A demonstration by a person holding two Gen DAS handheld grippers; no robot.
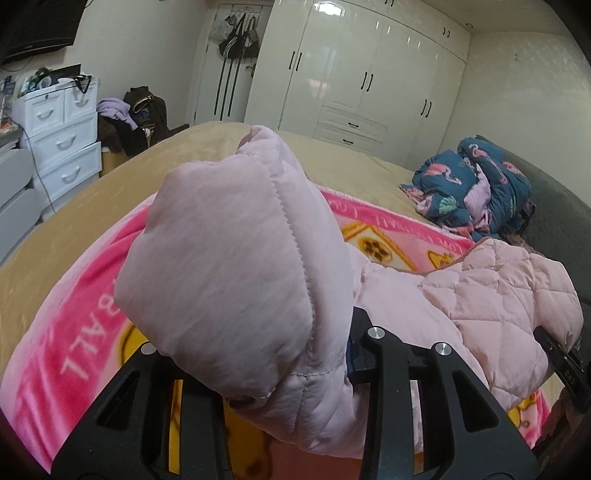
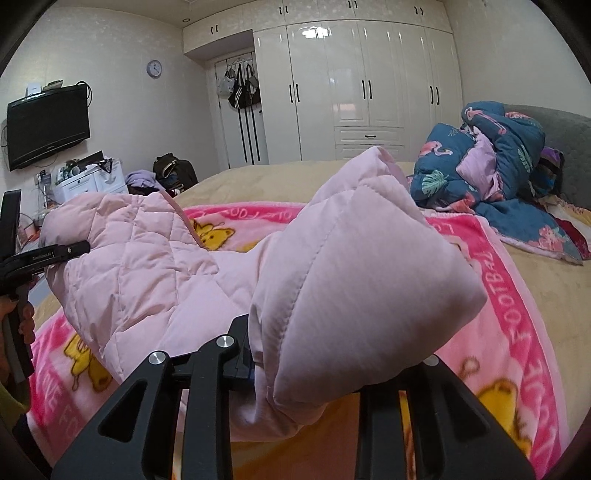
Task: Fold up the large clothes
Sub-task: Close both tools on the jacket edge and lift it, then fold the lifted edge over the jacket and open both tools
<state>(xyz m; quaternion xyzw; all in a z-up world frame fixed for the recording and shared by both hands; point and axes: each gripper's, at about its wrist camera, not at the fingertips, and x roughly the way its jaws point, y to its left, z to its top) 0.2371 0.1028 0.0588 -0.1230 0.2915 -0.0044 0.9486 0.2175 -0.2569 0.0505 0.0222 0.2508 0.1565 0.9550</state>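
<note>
1. Left gripper (image 1: 295,354) clamped on a pink jacket (image 1: 236,266) sleeve.
2. Right gripper (image 2: 314,354) clamped on the other sleeve, likewise raised.
3. Jacket body slung between them, above the pink blanket (image 2: 517,332) near the bed's (image 1: 74,206) front edge.
4. Open bedspread beyond the blanket's far edge.
5. Blue quilt (image 2: 480,166) bunched at the headboard end.

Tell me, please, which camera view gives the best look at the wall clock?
The right wrist view: the wall clock hangs in plain sight there, on the wall left of the door and above the television. The left wrist view does not show the clock at all; only a corner of the television appears.
</note>
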